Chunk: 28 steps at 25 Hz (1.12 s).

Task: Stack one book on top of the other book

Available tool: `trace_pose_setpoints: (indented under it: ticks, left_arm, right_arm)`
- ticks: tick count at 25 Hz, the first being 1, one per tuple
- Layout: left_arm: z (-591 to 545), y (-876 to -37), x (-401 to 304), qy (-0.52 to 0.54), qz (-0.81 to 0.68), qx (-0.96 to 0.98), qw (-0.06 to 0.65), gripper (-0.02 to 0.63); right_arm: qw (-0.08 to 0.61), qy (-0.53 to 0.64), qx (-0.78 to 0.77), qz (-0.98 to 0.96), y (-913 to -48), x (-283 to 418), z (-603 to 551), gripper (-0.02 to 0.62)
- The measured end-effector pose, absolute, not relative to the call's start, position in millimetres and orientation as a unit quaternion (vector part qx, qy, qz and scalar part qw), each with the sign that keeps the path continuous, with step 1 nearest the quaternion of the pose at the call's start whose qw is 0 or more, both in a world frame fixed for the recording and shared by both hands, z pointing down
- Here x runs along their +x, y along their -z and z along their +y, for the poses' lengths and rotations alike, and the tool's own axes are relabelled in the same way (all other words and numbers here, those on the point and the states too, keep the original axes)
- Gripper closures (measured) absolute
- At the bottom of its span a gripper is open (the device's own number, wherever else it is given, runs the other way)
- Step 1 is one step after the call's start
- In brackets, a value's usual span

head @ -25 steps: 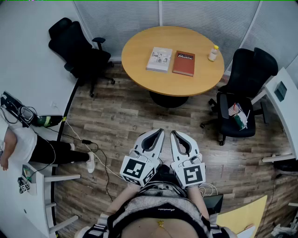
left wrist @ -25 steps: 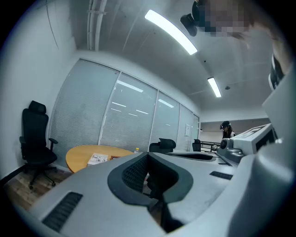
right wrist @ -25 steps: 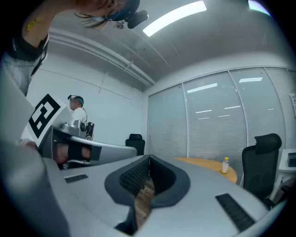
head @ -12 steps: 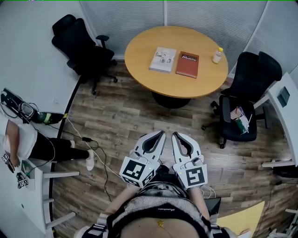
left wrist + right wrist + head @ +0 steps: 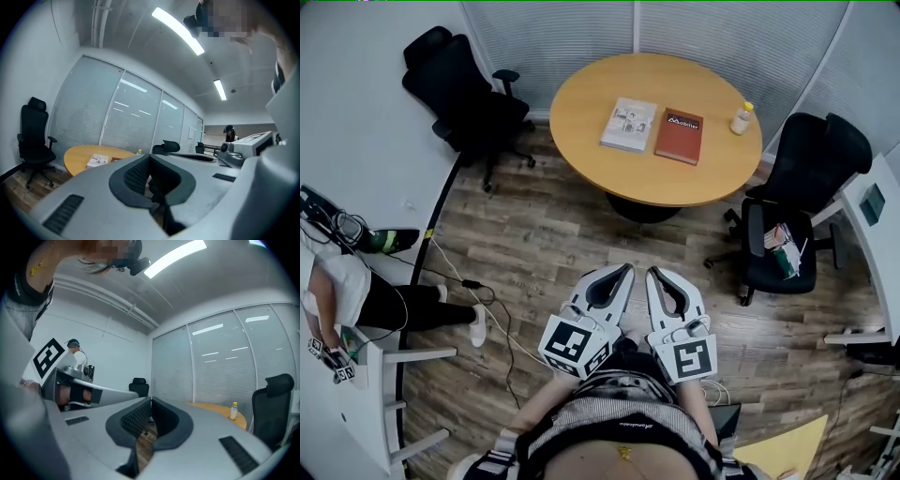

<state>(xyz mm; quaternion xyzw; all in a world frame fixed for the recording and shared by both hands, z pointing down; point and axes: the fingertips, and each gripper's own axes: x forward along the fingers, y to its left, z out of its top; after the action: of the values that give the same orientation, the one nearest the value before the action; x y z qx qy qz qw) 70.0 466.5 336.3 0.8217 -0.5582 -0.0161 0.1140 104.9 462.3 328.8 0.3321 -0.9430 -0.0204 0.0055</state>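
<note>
Two books lie side by side on a round wooden table [image 5: 609, 178] across the room: a white book [image 5: 629, 124] on the left and a red book [image 5: 679, 135] on the right, just apart. In the left gripper view the white book [image 5: 98, 161] shows on the far table. My left gripper [image 5: 624, 269] and right gripper [image 5: 652, 272] are held close together in front of my body, well short of the table, over the wooden floor. Both are shut with nothing between the jaws.
A small yellow-capped bottle [image 5: 739, 117] stands on the table's right side. Black office chairs stand at the left [image 5: 455, 89] and right [image 5: 792, 211] of the table. Cables run over the floor at left, where a seated person [image 5: 342, 291] is. Blinds line the far wall.
The view has shifted slightly; the table and books sit a little further right and lower in the picture. Both grippers stay shut, side by side.
</note>
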Motion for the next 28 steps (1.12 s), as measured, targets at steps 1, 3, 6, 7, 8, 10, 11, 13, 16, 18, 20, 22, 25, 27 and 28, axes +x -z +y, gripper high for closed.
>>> trace_pose_setpoints:
  ticks: [1, 3, 6, 7, 8, 10, 11, 13, 16, 18, 20, 22, 25, 27, 28]
  left_arm:
    - [460.7, -337.6, 69.0, 0.016, -0.556, 0.823, 0.115, 0.589]
    - [447.6, -339.7, 67.4, 0.015, -0.55, 0.827, 0.117, 0.589]
    - [424.7, -341.6, 63.3, 0.013, -0.539, 0.834, 0.119, 0.589]
    - [416.2, -341.9, 61.7, 0.013, -0.535, 0.836, 0.12, 0.589]
    - [407.8, -342.2, 60.0, 0.013, -0.531, 0.838, 0.121, 0.589]
    - [391.7, -342.1, 56.0, 0.014, -0.523, 0.843, 0.123, 0.589]
    - [383.5, -341.8, 53.5, 0.014, -0.518, 0.846, 0.123, 0.589]
    - [366.5, -341.8, 48.3, 0.016, -0.507, 0.853, 0.126, 0.589]
    - [343.6, -343.7, 40.4, 0.016, -0.494, 0.86, 0.131, 0.589]
    - [329.4, -344.4, 32.8, 0.012, -0.488, 0.863, 0.129, 0.589]
    - [315.1, -344.7, 25.7, 0.012, -0.483, 0.866, 0.129, 0.589]
    - [302.9, -344.8, 19.3, 0.014, -0.477, 0.869, 0.13, 0.589]
    - [290.1, -347.2, 9.9, 0.016, -0.469, 0.873, 0.133, 0.589]
    - [282.6, -349.1, 1.6, 0.014, -0.466, 0.875, 0.133, 0.589]
    - [278.8, -349.7, -3.1, 0.014, -0.464, 0.876, 0.133, 0.589]
  right_arm:
    - [0.006, 0.02, 0.336, -0.942, -329.3, 104.2, 457.3, 0.569]
    - [0.009, 0.02, 0.343, -0.939, -330.5, 102.9, 445.3, 0.569]
    - [0.011, 0.021, 0.352, -0.936, -331.4, 98.0, 423.7, 0.569]
    - [0.011, 0.022, 0.355, -0.935, -331.1, 95.9, 415.6, 0.569]
    - [0.011, 0.022, 0.359, -0.933, -330.6, 93.9, 407.4, 0.569]
    - [0.011, 0.022, 0.367, -0.93, -329.4, 89.5, 391.8, 0.569]
    - [0.011, 0.023, 0.371, -0.928, -329.0, 86.8, 383.7, 0.569]
    - [0.011, 0.025, 0.378, -0.925, -328.9, 80.3, 367.1, 0.569]
    - [0.016, 0.027, 0.387, -0.921, -330.9, 70.9, 344.6, 0.569]
    - [0.017, 0.027, 0.392, -0.919, -331.5, 62.5, 330.9, 0.569]
    - [0.019, 0.026, 0.396, -0.918, -332.7, 54.4, 317.5, 0.569]
    - [0.023, 0.026, 0.399, -0.916, -334.3, 47.0, 305.5, 0.57]
    - [0.025, 0.026, 0.404, -0.914, -337.4, 36.6, 291.6, 0.569]
    - [0.026, 0.026, 0.407, -0.913, -339.4, 28.0, 283.4, 0.569]
    - [0.028, 0.027, 0.408, -0.912, -340.3, 23.2, 279.4, 0.57]
